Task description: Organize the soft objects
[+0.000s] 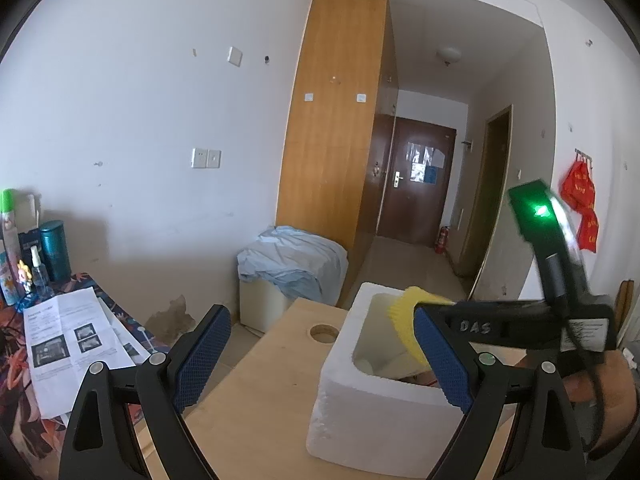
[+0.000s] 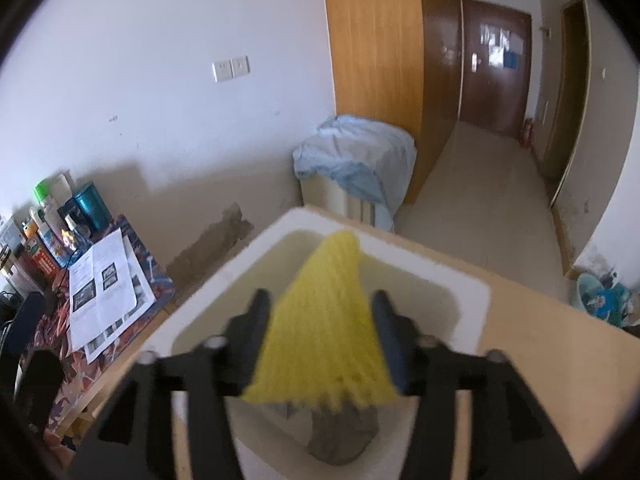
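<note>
Left wrist view: the left gripper (image 1: 324, 354) hangs with its blue-padded fingers (image 1: 202, 354) spread wide and nothing between them, above a wooden table (image 1: 256, 392) with a round hole (image 1: 322, 332). A white foam box (image 1: 372, 412) stands on the table just ahead of the fingers. The right gripper (image 1: 420, 312) reaches in from the right over the box's open top, pinching a yellow foam net (image 1: 406, 316); a green light (image 1: 541, 211) glows on its body. To the left lies a patterned desk (image 1: 24, 376) with papers (image 1: 64, 340) and bottles (image 1: 12, 240). A blue cloth (image 1: 292, 260) covers a low unit by the wardrobe (image 1: 336, 140).

Right wrist view: the right gripper (image 2: 320, 320) has its fingers (image 2: 258, 314) pressed against both sides of the net (image 2: 324, 328), which stands up between them over the box (image 2: 248, 272). Below the net, inside the box, a grey soft thing (image 2: 340, 432) lies; what it is cannot be told.
</note>
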